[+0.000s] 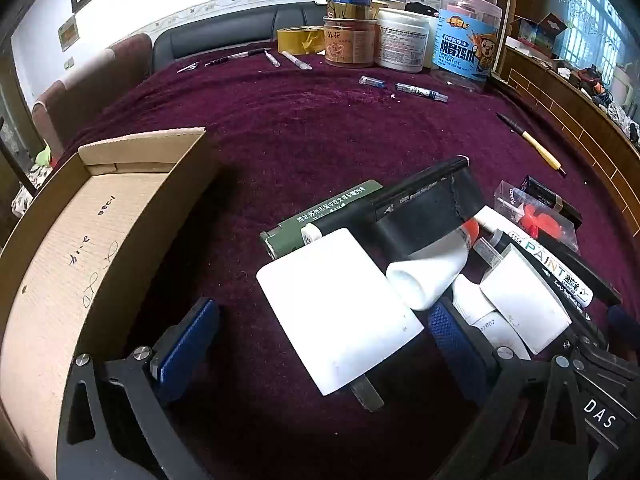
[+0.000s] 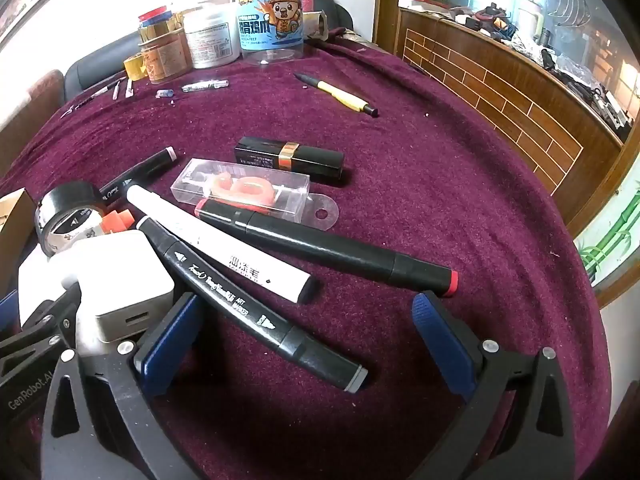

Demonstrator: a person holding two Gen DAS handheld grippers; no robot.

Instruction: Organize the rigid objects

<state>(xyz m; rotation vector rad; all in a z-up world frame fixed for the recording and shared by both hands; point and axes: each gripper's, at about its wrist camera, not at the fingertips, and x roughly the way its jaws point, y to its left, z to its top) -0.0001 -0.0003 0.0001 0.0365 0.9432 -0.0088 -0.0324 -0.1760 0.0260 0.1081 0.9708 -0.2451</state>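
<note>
Dark purple velvet cloth (image 2: 400, 184) covers the table, with a wood-panelled counter (image 2: 500, 92) at the far right and a row of jars (image 1: 400, 40) and a roll of yellow tape (image 1: 300, 40) standing at the far edge. At the left side lies an open cardboard box (image 1: 60, 240), with nothing visible in the part of it that shows, only some handwriting on its floor. The left gripper (image 1: 316, 340) has its two blue-padded fingers (image 1: 188, 336) wide apart, and a white charger block (image 1: 340, 312) lies on the cloth between them, the pads not pressing on it. Just behind the charger lie a green flat box (image 1: 320, 216), a roll of black tape (image 1: 424, 216) and a white tube (image 1: 428, 276), all piled close together beside the cardboard box. The right gripper (image 2: 308, 340) also stands fully open and holds nothing; a black art marker (image 2: 256, 308) lies slanted across the gap between its fingers, its grey-capped end near the middle. Touching this marker is a white paint marker (image 2: 220, 244), and beyond it a longer black marker with red ends (image 2: 328, 248). Further away are a clear plastic case with an orange item inside (image 2: 244, 188) and a black lipstick tube with a gold band (image 2: 288, 156). A yellow pencil (image 2: 340, 96) lies well apart, near the jars.
</note>
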